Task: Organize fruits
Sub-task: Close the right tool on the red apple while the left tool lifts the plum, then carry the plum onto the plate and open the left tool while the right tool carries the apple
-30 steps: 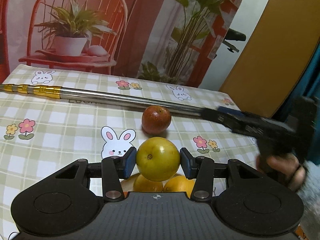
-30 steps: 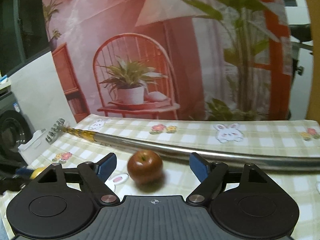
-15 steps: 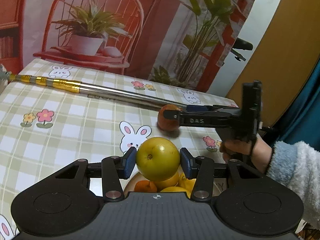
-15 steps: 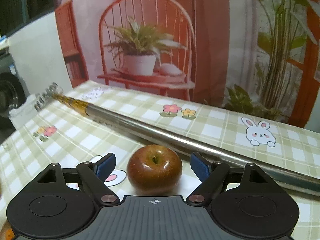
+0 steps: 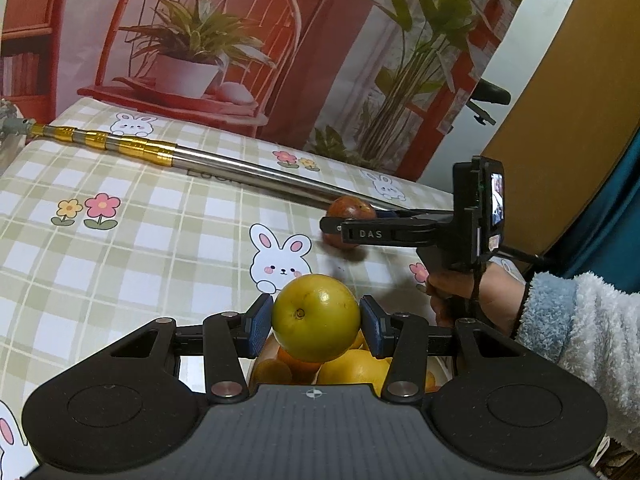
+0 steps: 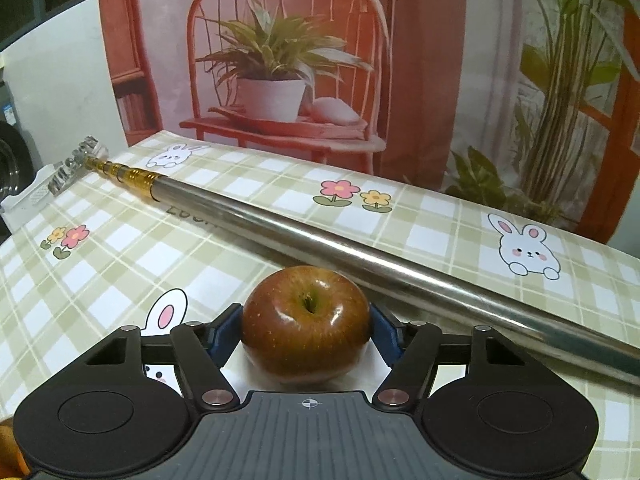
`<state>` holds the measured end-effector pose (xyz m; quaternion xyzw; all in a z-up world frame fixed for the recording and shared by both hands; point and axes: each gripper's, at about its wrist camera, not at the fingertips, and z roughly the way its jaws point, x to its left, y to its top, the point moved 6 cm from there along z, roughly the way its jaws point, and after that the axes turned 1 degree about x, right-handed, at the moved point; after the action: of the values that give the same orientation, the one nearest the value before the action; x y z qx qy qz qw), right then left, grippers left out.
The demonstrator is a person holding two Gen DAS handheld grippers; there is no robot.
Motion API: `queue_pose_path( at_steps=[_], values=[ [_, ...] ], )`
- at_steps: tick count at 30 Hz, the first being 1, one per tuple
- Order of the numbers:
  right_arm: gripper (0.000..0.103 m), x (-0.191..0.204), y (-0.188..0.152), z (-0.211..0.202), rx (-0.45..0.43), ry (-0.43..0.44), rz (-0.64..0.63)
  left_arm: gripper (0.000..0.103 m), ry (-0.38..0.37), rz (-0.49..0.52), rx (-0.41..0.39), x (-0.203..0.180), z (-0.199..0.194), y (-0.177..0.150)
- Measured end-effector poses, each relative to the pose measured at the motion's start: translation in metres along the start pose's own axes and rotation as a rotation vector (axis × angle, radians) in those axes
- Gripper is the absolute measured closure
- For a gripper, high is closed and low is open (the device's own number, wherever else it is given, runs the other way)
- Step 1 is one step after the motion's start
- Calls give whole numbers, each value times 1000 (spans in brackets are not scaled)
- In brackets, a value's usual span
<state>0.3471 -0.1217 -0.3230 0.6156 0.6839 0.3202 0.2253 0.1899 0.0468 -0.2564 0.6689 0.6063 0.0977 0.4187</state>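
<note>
Round dark-red apple [image 6: 306, 322] now sitting squarely between the blue pads [image 6: 222, 334] of the right gripper [image 6: 306, 328], where half a second ago a clear gap showed either side; pads drawn in against its flanks, apparently pinching it on the checked bunny tablecloth [image 6: 120, 280], just short of the long steel telescopic pole [image 6: 320, 240] beyond the fingertips. Probably gripped, ready to lift. Left gripper [image 5: 316, 320] still clamped on a smooth yellow-green citrus fruit [image 5: 316, 316], held above piled oranges [image 5: 352, 372] beneath the fingers.
</note>
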Motion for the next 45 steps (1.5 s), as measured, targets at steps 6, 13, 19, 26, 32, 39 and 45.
queue_pose_path(
  at_steps=[6, 13, 19, 26, 32, 39, 45],
  values=[
    [40, 3, -10, -21, -16, 3, 31, 53, 2, 0, 1, 1, -9, -4],
    [40, 10, -20, -77, -105, 56, 89, 53, -6, 7, 8, -6, -20, -14],
    [40, 21, -38, -137, -206, 93, 133, 53, -27, 34, 49, -21, -19, -32],
    [40, 28, -77, -187, -294, 102, 230, 53, -38, 88, 91, -36, -14, -41],
    [40, 16, -97, -207, -313, 86, 283, 53, -19, 141, 156, -44, -2, -55],
    [40, 12, -104, -215, -331, 77, 269, 53, -1, 172, 199, -49, 10, -59],
    [40, 15, -106, -208, -321, 96, 278, 53, 12, 171, 230, -46, 16, -61]
  ],
)
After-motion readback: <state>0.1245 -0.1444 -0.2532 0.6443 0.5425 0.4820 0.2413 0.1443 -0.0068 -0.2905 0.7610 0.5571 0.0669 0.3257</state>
